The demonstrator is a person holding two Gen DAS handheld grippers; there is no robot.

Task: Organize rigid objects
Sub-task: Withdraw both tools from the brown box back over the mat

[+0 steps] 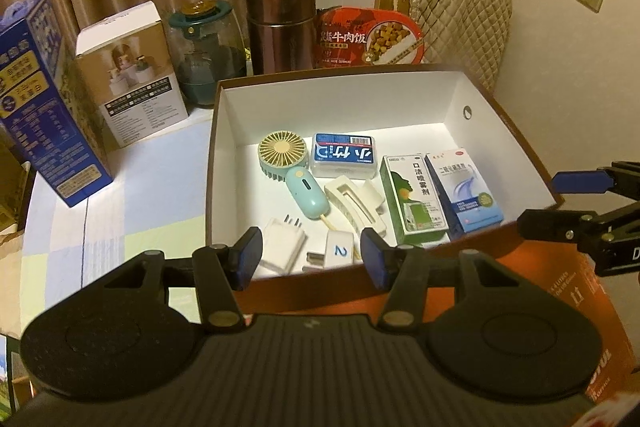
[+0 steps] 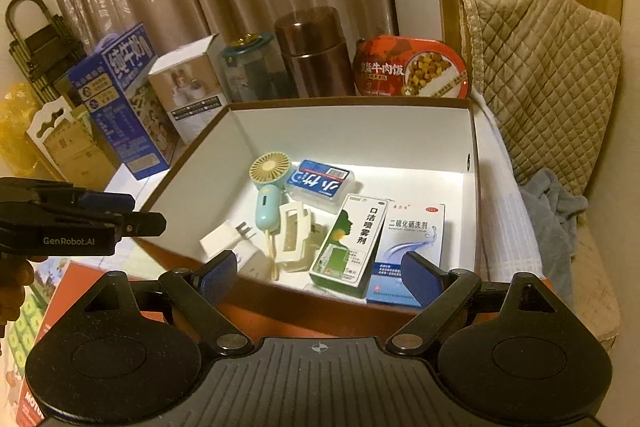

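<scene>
A brown box with white inside (image 1: 340, 99) (image 2: 352, 131) holds a small teal fan (image 1: 294, 171) (image 2: 268, 187), a blue-labelled case (image 1: 345, 155) (image 2: 320, 185), a cream hair claw (image 1: 354, 201) (image 2: 294, 237), a white charger (image 1: 282, 241) (image 2: 224, 239), a green medicine box (image 1: 414, 199) (image 2: 350, 243) and a blue medicine box (image 1: 464, 191) (image 2: 412, 239). My left gripper (image 1: 310, 259) is open and empty over the box's near edge. My right gripper (image 2: 320, 277) is open and empty over the near edge by the medicine boxes; it shows at the right in the left wrist view (image 1: 560, 203).
Behind the box stand a blue milk carton (image 1: 44, 99), a white product box (image 1: 136, 75), a glass jar (image 1: 208, 55), a brown flask (image 1: 280, 23) and a red meal tray (image 1: 368, 39). A quilted cloth (image 2: 548, 79) hangs at the right.
</scene>
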